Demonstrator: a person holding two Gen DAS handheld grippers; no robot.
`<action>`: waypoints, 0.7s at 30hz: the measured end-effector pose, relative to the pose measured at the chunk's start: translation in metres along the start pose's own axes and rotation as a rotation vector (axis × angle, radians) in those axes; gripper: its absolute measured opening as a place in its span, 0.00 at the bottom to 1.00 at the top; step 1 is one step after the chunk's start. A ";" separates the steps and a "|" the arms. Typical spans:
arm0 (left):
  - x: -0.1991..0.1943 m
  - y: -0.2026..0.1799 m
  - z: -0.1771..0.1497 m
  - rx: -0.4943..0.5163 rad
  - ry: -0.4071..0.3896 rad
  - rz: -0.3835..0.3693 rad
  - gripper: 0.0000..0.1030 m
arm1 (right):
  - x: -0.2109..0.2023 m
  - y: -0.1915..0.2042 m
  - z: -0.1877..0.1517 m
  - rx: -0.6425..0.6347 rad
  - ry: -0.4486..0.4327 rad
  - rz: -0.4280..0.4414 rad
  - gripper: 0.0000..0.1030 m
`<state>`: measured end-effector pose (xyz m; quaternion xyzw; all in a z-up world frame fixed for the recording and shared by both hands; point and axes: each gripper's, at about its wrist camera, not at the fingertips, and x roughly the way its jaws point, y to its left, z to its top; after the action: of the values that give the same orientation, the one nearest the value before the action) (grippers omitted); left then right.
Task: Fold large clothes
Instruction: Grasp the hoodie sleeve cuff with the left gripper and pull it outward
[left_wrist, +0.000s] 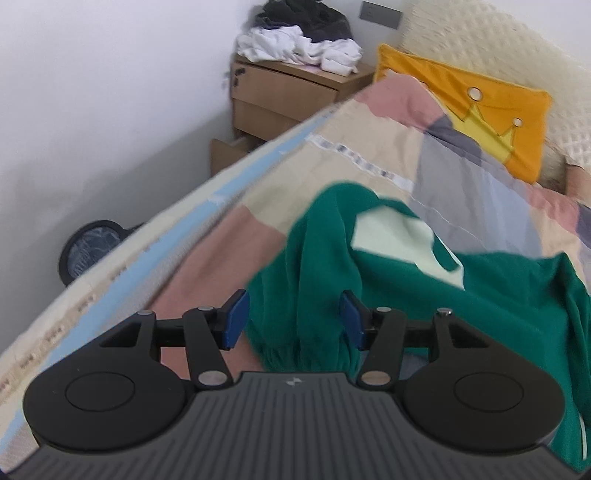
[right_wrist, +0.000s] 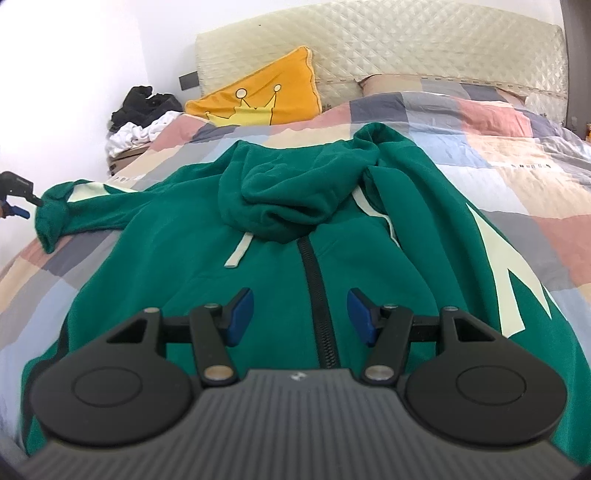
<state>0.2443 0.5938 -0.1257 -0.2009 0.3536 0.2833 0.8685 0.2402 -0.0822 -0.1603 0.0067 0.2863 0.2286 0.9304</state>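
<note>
Green zip-up hoodie (right_wrist: 258, 258) spread front-up on a patchwork quilt (right_wrist: 498, 147), hood (right_wrist: 280, 199) flopped forward over the chest, black zipper (right_wrist: 314, 288) running straight out ahead between the fingers of the right gripper (right_wrist: 300, 314). Right gripper just hovering above the lower front of the hoodie, blue pads (right_wrist: 242, 314) spread apart, nothing pinched, fabric under them but not squeezed. Pale drawstring (right_wrist: 238, 251) lying ahead and a bit left of that gripper, pale stripe on the sleeve off to its right. Way out to its far left, the hoodie's other sleeve (right_wrist: 59, 210) bunched up at the bed edge, with the left gripper (right_wrist: 16, 206) poking in right beside the cuff. From the left wrist view: left gripper (left_wrist: 293, 317) also released, blue pads (left_wrist: 234, 321) wide, the crumpled green sleeve (left_wrist: 317, 258) hanging in the gap between them without either pad clamping it. Bit blurry there though. Further ahead of that gripper, an orange crown pillow (left_wrist: 461, 107), and off to the front-left a wooden nightstand (left_wrist: 284, 96) piled with white and dark laundry (left_wrist: 299, 40).
</note>
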 end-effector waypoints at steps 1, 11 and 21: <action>0.000 0.000 -0.006 0.001 0.006 -0.026 0.58 | 0.000 0.001 0.000 -0.002 -0.001 -0.002 0.57; 0.006 -0.045 -0.038 0.263 -0.012 -0.091 0.70 | 0.007 0.005 -0.003 -0.034 0.015 -0.016 0.57; 0.031 -0.083 -0.067 0.448 -0.091 0.178 0.70 | 0.005 0.005 -0.004 -0.029 0.013 -0.010 0.57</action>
<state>0.2815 0.5050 -0.1808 0.0418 0.3844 0.2818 0.8781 0.2399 -0.0762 -0.1660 -0.0095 0.2889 0.2282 0.9297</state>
